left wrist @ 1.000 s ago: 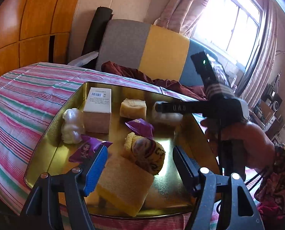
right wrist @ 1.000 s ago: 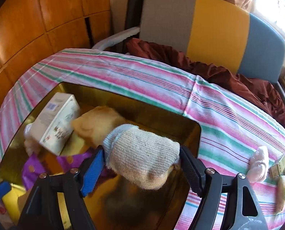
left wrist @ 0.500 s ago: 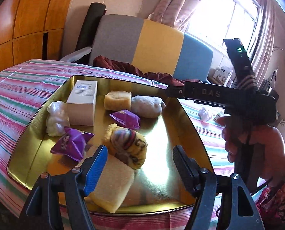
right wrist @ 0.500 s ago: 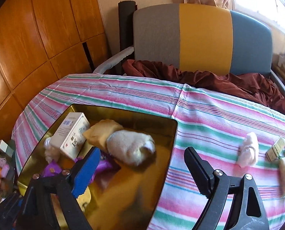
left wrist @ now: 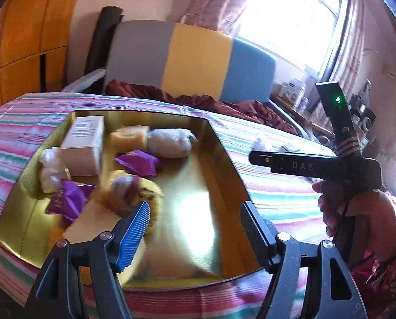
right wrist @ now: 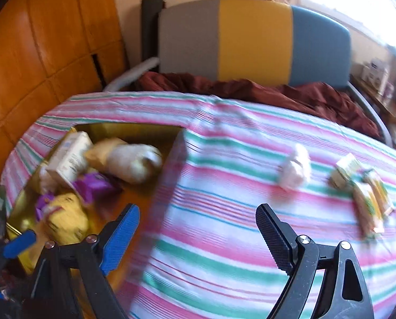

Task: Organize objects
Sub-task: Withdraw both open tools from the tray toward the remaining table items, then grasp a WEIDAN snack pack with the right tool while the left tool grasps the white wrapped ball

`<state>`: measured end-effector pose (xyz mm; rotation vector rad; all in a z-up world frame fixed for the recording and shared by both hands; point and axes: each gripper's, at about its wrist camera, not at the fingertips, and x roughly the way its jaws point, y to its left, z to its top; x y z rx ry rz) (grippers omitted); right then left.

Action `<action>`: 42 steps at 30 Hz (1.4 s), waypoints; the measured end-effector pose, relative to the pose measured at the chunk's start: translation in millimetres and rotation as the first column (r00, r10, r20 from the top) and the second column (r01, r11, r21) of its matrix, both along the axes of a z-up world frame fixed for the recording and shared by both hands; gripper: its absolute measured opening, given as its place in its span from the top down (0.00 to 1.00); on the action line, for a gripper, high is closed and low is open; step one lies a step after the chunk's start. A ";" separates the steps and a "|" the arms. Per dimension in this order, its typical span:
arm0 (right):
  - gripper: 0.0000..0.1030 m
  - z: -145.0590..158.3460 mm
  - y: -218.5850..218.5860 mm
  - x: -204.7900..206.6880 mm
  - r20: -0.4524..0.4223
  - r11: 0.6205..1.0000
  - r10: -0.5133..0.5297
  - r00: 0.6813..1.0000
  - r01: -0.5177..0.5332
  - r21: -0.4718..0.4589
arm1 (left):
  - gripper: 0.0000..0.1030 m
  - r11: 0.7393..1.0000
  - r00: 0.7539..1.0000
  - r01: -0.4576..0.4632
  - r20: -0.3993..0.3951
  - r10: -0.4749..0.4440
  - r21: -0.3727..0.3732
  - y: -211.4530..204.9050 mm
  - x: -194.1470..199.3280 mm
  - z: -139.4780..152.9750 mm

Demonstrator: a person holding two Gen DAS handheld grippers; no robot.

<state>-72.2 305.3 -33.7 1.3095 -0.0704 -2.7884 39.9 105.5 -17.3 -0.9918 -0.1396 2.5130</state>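
A gold tray (left wrist: 226, 156) (right wrist: 134, 128) on the striped tablecloth (right wrist: 224, 239) holds a white box (left wrist: 83, 143), a yellow sponge block (left wrist: 130, 138), a grey sock roll (left wrist: 171, 143) (right wrist: 132, 163), purple packets (left wrist: 138, 163), a white figure (left wrist: 50, 170) and a striped sock ball (left wrist: 134, 188). My left gripper (left wrist: 195, 214) hangs open over the tray's near end, nothing between its fingers. My right gripper (right wrist: 196, 212) stands open and empty over the cloth just right of the tray. A white roll (right wrist: 295, 170), a small box (right wrist: 344, 172) and packets (right wrist: 371, 204) lie on the cloth to its right.
A person's hand (left wrist: 357, 212) holds the right gripper's body (left wrist: 317, 164) right of the tray. A grey, yellow and blue chair back (right wrist: 251, 42) with a maroon cloth (right wrist: 251, 90) stands behind the table. Wooden panels (right wrist: 38, 53) lie to the left.
The right gripper let go of the grey sock roll, which now lies in the tray, and moved right over the cloth. The left gripper drifted right along the tray.
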 end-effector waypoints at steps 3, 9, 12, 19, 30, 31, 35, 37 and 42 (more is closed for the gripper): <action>0.13 -7.7 29.9 8.1 0.048 0.998 -0.042 0.998 0.040 0.039 | 0.31 0.999 0.999 0.036 0.012 -0.035 -0.024 13.9 2.8 -0.1; 0.12 -21.6 88.0 26.5 0.126 0.991 -0.101 0.987 0.089 0.098 | 0.31 0.992 0.993 0.118 0.023 -0.117 -0.050 43.1 11.6 2.2; 0.10 -27.9 119.6 37.0 0.157 0.987 -0.150 0.976 0.138 0.086 | 0.31 0.984 0.985 0.171 0.020 -0.170 -0.059 61.0 16.8 6.2; 0.10 -23.9 188.3 43.9 0.135 0.959 -0.253 0.958 0.230 0.167 | 0.31 0.950 0.956 0.294 0.030 -0.292 -0.103 105.8 30.5 11.0; 0.20 -33.7 239.5 16.1 0.006 0.960 -0.275 0.961 0.274 0.055 | 0.31 0.909 0.919 0.393 0.051 -0.390 -0.140 142.2 51.6 2.3; 0.21 -37.5 239.2 11.6 0.015 0.964 -0.263 0.965 0.262 0.052 | 0.31 0.908 0.918 0.397 0.056 -0.393 -0.136 143.6 51.8 1.2; 0.27 -48.7 231.9 -2.7 0.013 0.969 -0.234 0.972 0.233 0.078 | 0.31 0.903 0.913 0.408 0.067 -0.403 -0.132 148.2 53.5 -1.2; 0.30 -51.9 231.5 -8.9 0.015 0.967 -0.237 0.971 0.235 0.096 | 0.31 0.900 0.911 0.411 0.068 -0.406 -0.142 152.0 54.0 -1.7; 0.49 -66.3 236.9 -17.8 0.074 0.965 -0.259 0.963 0.254 0.071 | 0.31 0.902 0.913 0.408 0.082 -0.400 -0.143 162.8 46.9 -3.8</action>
